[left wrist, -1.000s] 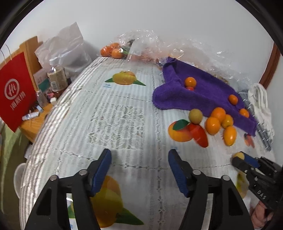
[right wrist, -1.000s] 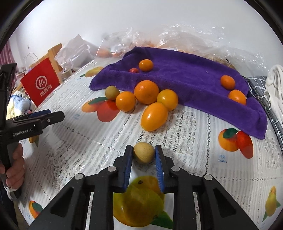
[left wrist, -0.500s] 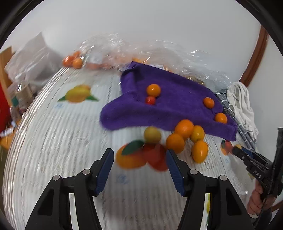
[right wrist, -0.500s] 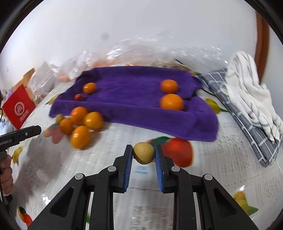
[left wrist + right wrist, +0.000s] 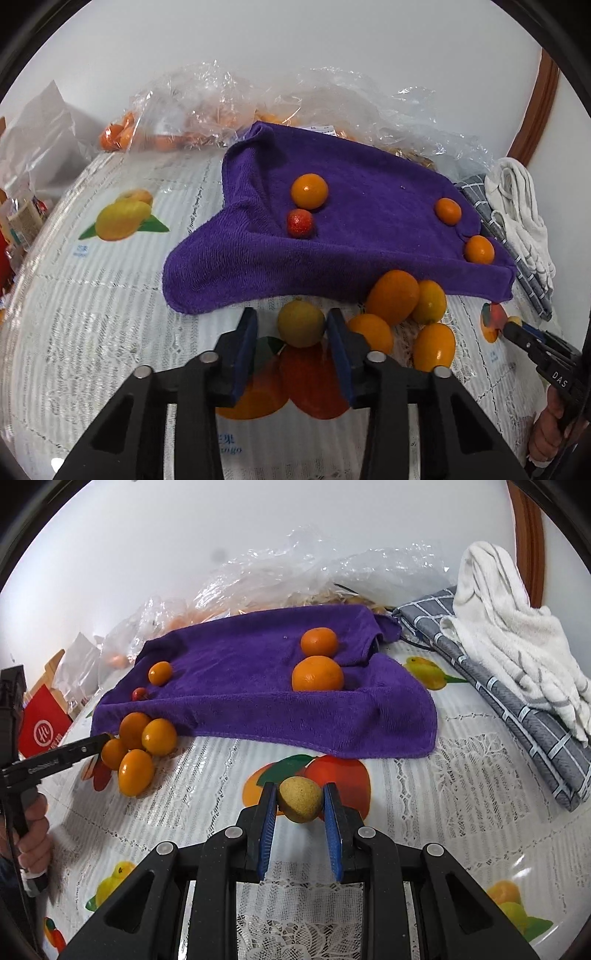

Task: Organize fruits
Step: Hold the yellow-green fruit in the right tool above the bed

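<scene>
Right gripper (image 5: 300, 805) is clamped on a tan fruit (image 5: 299, 799), held clear above the table (image 5: 461, 775), with the towel's (image 5: 258, 694) near edge at 12 o'clock just ahead. Left gripper (image 5: 291, 332) is parted around a yellow-green fruit (image 5: 301, 323) that sits on the cloth; its right pad looks touching or nearly so, the left pad stands off, so no grip there yet by my read. At 3 o'clock of that fruit, a loose cluster (image 5: 406, 317) of four orange fruits lies on the table, touching one another, hard against the towel edge. On the towel: an orange (image 5: 309, 191) and a small red fruit (image 5: 300, 222) just beside each other toward the left side, and two oranges (image 5: 463, 229) near the right edge. Judgement: sorting is partly done. Four pieces are placed on the towel in what looks like two groups; six remain off it, counting the one in the air and the one between the left fingers. A bag (image 5: 221, 122) at 12 o'clock behind the towel holds more orange fruit; can't tell whether that's in scope. Remaining: set down the tan one, grip the yellow-green one, then clear the cluster.
</scene>
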